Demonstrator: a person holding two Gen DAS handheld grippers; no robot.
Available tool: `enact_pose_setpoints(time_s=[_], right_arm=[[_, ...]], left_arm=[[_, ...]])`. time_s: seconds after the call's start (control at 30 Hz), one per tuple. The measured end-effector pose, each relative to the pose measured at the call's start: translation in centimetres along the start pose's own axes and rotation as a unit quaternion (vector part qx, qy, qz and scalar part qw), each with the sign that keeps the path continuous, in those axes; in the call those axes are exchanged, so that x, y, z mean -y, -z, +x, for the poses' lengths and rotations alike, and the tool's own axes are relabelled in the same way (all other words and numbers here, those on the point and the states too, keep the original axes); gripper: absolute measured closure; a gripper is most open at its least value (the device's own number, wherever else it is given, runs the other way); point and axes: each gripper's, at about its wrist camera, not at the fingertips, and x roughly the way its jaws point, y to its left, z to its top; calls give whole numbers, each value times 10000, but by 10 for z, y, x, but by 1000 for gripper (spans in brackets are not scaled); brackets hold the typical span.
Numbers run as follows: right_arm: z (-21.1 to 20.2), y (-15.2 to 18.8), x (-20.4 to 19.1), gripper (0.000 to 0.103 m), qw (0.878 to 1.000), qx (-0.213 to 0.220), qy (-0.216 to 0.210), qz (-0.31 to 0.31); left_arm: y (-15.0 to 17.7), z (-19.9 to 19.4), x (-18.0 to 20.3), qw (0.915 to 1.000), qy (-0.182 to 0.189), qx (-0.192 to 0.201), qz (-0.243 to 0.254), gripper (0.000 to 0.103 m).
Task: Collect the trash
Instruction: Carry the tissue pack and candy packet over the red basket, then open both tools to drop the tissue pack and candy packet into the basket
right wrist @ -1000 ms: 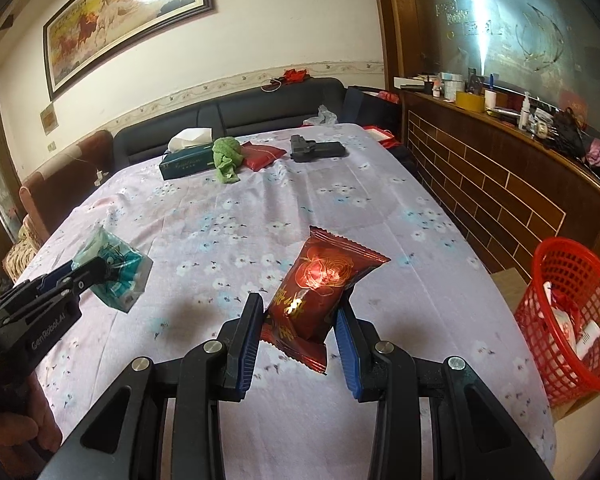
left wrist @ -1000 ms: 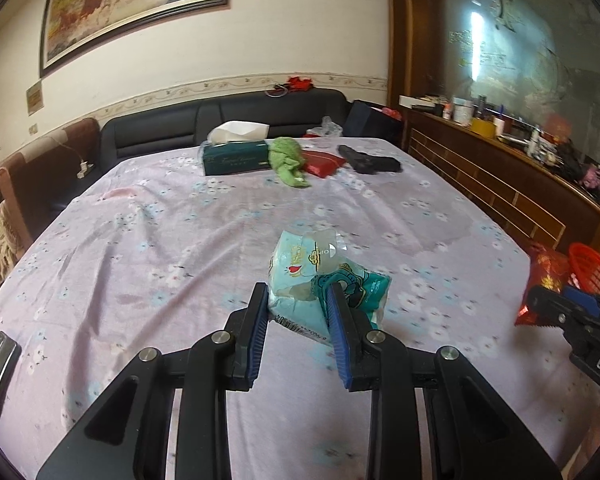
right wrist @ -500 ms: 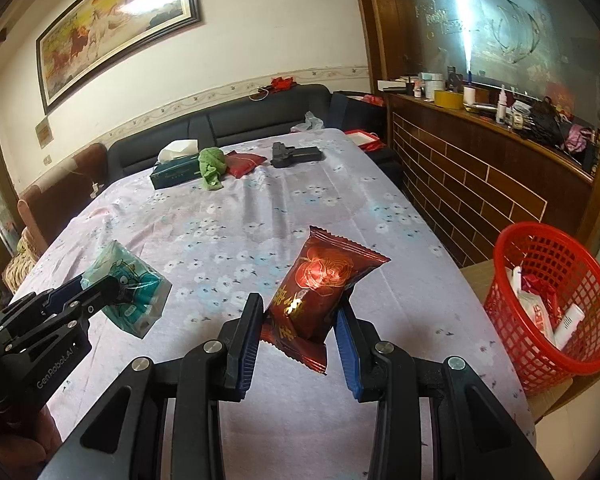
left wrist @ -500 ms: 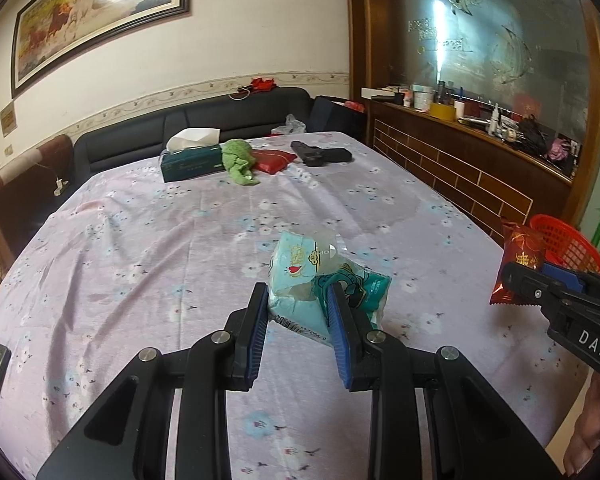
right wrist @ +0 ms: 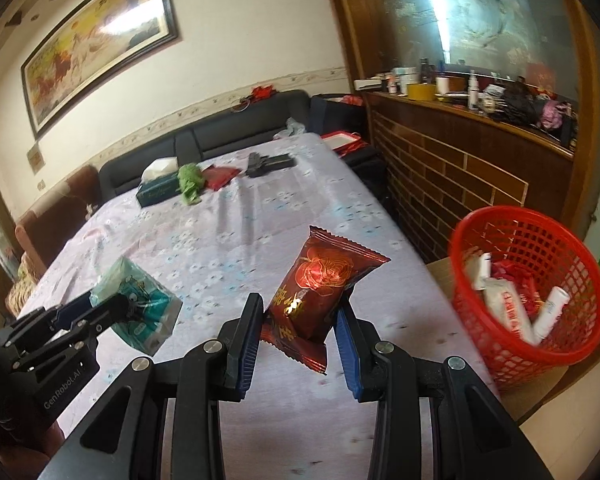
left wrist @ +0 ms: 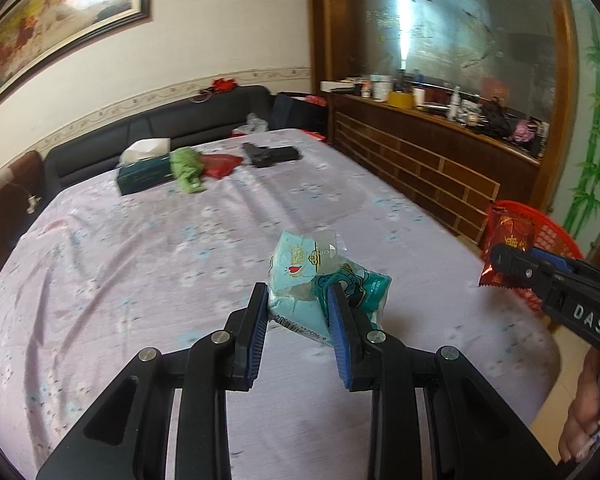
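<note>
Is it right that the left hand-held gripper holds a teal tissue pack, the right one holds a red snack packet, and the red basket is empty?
Not quite. The right wrist view shows the red basket already holds several wrappers and tubes. The rest is correct.

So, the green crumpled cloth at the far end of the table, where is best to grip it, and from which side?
Grip the green cloth at its raised bunched top, coming from above. It lies between the tissue box and the red packet, so a sideways approach would likely bump them.
</note>
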Motion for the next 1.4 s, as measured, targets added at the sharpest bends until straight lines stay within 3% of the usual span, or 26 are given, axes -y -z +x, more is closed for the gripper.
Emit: enact_pose_setpoints(time_s=[0.23, 0.43, 0.67, 0.73, 0.83, 0.9, 1.03, 1.1, 1.2, 1.4], right_arm=[[-25, -11, 71, 65, 9973, 273, 442, 520], [-48, -18, 145, 65, 9911, 372, 863, 946], [-53, -27, 193, 64, 9874, 327, 1105, 1082], [-47, -31, 202, 63, 9873, 270, 1118, 1100], [-36, -36, 215, 62, 9868, 216, 1162, 1104], [-30, -37, 223, 47, 9860, 143, 1215, 1138], [-42, -35, 229, 43, 9838, 257, 1282, 1227], [-53, -31, 227, 30, 9811, 348, 1477, 1201], [-67, -26, 223, 17, 9761, 466, 1745, 1209], [-92, -13, 196, 10, 9652, 645, 2267, 1135]], left_arm=[[-26, 11, 60, 9968, 759, -103, 226, 74], [-47, 31, 118, 9860, 1597, -403, 263, 74], [-63, 57, 185, 9789, 1928, -468, 500, 73], [-64, 69, 200, 9786, 1922, -500, 545, 72], [-65, 83, 218, 9765, 1996, -551, 594, 61], [-63, 85, 222, 9782, 1916, -522, 613, 49], [-59, 75, 216, 9810, 1808, -323, 627, 34], [-56, 63, 206, 9834, 1700, -121, 629, 21], [-49, 46, 193, 9857, 1497, 153, 754, 15], [-30, 16, 162, 9885, 1247, 273, 807, 10]])
